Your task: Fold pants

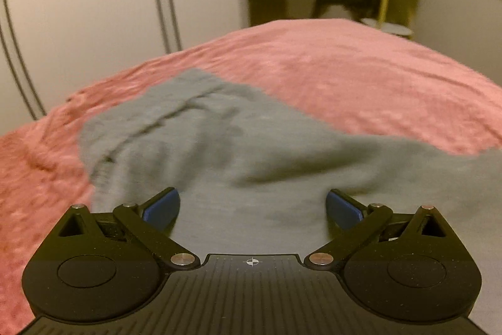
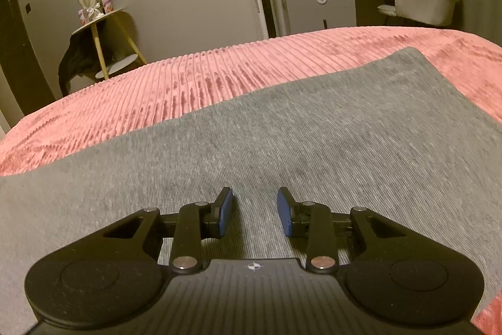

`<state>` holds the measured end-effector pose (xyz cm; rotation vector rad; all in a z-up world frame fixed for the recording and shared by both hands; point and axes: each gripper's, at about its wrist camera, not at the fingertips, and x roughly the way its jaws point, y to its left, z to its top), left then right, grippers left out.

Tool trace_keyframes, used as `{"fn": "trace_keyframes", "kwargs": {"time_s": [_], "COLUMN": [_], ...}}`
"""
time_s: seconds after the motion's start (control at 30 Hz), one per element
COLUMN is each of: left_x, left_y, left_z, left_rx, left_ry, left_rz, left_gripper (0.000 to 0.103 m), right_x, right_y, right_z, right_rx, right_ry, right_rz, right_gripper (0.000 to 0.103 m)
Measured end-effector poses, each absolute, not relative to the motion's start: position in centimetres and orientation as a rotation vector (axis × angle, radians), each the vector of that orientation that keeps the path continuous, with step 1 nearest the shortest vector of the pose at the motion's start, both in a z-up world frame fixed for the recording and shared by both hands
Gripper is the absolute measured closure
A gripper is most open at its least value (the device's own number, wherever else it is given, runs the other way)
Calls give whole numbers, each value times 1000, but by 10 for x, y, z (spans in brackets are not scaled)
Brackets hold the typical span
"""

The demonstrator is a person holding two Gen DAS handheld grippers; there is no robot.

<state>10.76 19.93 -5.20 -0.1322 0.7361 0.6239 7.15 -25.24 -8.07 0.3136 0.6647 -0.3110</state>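
Grey pants (image 1: 238,146) lie spread on the pink bed cover (image 1: 360,74): a soft, light knit that looks floppy and likely to drag on the ribbed cover, so best pinched at an edge, hem or waistband rather than mid-panel. Left tool (image 1: 252,208) hangs tilted down over a rumpled stretch, jaws wide apart, nothing between them; that view is blurred. Right tool (image 2: 254,211) angles down over a flat, smooth stretch, jaws partly apart, gripping nothing.
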Motion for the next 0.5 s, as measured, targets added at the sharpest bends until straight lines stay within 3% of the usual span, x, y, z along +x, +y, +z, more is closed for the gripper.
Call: {"fn": "trace_keyframes", "kwargs": {"time_s": [0.23,0.5], "left_x": [115,78], "left_y": [203,89], "left_z": [-55,-2], "left_rx": [3,-113], "left_ry": [749,723], "left_rz": [661,238], "left_gripper": [0,0], "right_x": [75,70], "right_y": [-250,-263], "right_z": [-83,-78], "right_rx": [292,396], "right_ry": [663,668], "right_rz": [-322,-297], "right_gripper": [72,70]}}
